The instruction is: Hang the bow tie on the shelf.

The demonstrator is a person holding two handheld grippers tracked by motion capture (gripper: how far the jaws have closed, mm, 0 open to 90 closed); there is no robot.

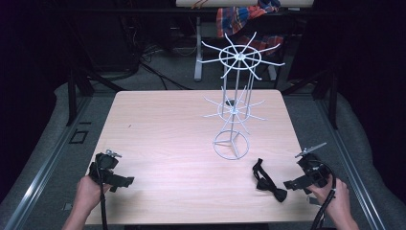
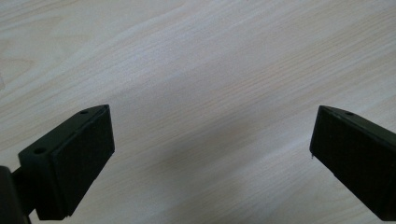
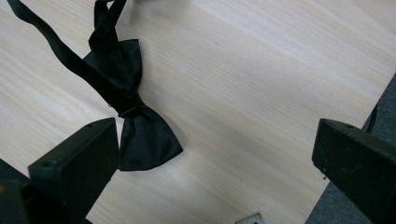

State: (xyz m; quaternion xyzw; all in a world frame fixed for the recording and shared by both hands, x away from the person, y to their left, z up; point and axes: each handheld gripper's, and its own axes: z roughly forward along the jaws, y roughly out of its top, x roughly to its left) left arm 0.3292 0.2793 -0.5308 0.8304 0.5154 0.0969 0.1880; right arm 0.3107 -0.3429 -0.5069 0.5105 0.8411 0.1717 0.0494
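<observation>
Nothing is hung yet: your right tool and left tool both gape empty, the bow tie lies on the counter beside the right one, and the wire rack stands bare.

A black bow tie lies flat on the pale wooden table, and everything else can be placed from it. Its strap runs from the knot up toward the top left corner, with a second loop of strap rising above the upper wing. The right gripper has its jaws spread wide, with nothing between them: one black jaw stands just left of the tie's lower wing, overlapping its edge, the other is well apart to the tie's right, over the table's edge, where grey floor begins.
</observation>
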